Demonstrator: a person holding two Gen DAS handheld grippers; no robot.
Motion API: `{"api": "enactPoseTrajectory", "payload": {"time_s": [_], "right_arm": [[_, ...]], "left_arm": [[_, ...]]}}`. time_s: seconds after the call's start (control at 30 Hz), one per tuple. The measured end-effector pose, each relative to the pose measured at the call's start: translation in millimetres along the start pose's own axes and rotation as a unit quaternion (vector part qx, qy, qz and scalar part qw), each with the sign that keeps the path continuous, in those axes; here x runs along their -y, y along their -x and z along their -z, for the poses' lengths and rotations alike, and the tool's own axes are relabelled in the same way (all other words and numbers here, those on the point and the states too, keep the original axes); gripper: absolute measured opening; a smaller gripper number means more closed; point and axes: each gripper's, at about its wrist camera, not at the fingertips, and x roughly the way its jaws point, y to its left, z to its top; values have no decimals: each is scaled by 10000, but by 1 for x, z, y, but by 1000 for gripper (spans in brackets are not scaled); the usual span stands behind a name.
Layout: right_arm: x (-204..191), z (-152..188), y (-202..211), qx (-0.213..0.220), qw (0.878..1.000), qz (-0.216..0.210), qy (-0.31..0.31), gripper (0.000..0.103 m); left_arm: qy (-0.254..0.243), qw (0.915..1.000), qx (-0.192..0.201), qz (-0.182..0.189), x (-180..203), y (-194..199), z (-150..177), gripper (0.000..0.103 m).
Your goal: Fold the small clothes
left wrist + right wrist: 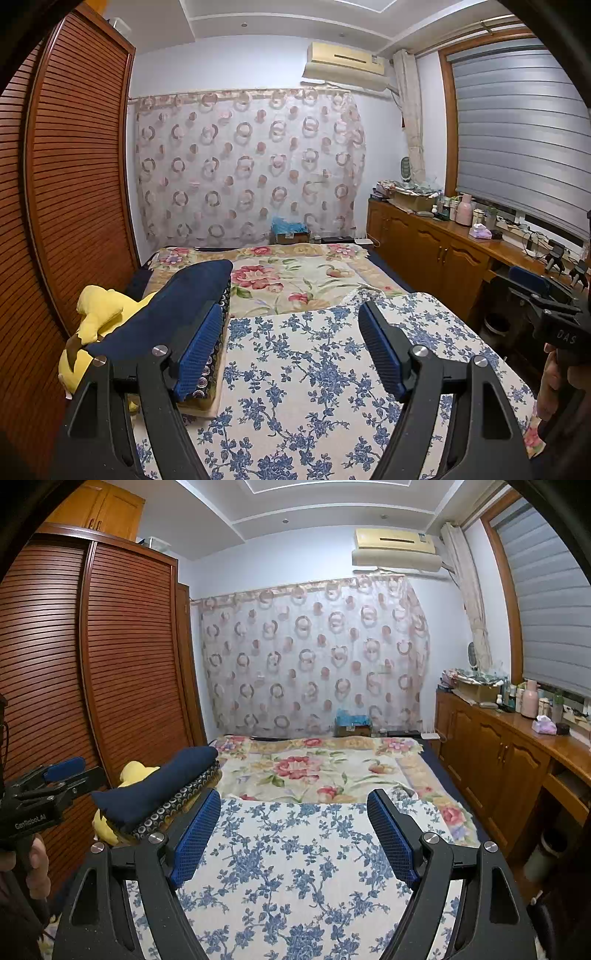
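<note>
While a folded navy garment [173, 306] tops a patterned stack [218, 354] at the bed's left edge, a yellow plush toy [96, 314] lies beside it; both the left gripper [291, 332] and right gripper [293, 819] hover with fingers apart, empty, over the blue-flowered sheet [295, 369]

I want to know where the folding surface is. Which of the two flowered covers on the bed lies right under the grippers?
The blue-and-white flowered cover, spread nearest the camera. The other cover, with red and pink flowers on cream, lies farther off toward the curtain.
</note>
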Motion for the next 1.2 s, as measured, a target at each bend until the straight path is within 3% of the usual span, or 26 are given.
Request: {"api": "enactPoseTrajectory", "payload": {"time_s": [1.2], "right_arm": [[17, -4, 4, -4, 9999, -112, 75, 83]], "left_arm": [[5, 9999, 96, -70, -16, 4, -4, 77]]}}
